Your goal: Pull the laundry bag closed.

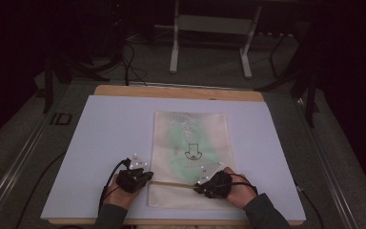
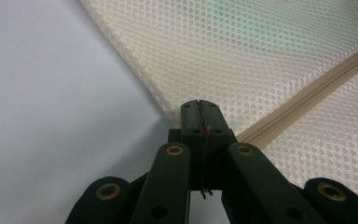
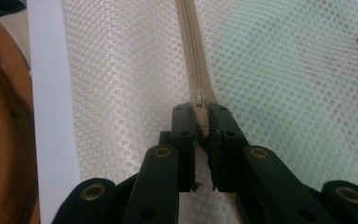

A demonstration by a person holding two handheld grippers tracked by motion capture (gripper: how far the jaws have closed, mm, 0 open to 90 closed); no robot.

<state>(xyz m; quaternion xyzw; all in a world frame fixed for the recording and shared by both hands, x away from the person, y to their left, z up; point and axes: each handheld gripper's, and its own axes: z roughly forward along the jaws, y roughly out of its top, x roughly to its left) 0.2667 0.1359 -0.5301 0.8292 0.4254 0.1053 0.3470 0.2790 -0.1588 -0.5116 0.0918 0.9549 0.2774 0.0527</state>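
Note:
A cream mesh bag (image 1: 190,138) lies flat on the white board (image 1: 105,138), with something pale green (image 1: 174,138) showing through it. A beige zipper (image 1: 171,183) runs across its near end. My left gripper (image 1: 145,177) is at the bag's left edge, where the zipper (image 2: 303,100) ends. In the left gripper view my left gripper (image 2: 199,105) has its jaws pressed together on that edge of the mesh bag (image 2: 242,60). My right gripper (image 1: 198,187) sits further right along the zipper. In the right gripper view my right gripper (image 3: 199,109) is shut on the zipper pull (image 3: 199,99).
The board rests on a wooden table (image 1: 178,92). A white metal stand (image 1: 209,28) is on the floor beyond it. Cables (image 1: 109,183) trail from the grippers toward the near edge. Bare board lies left and right of the bag.

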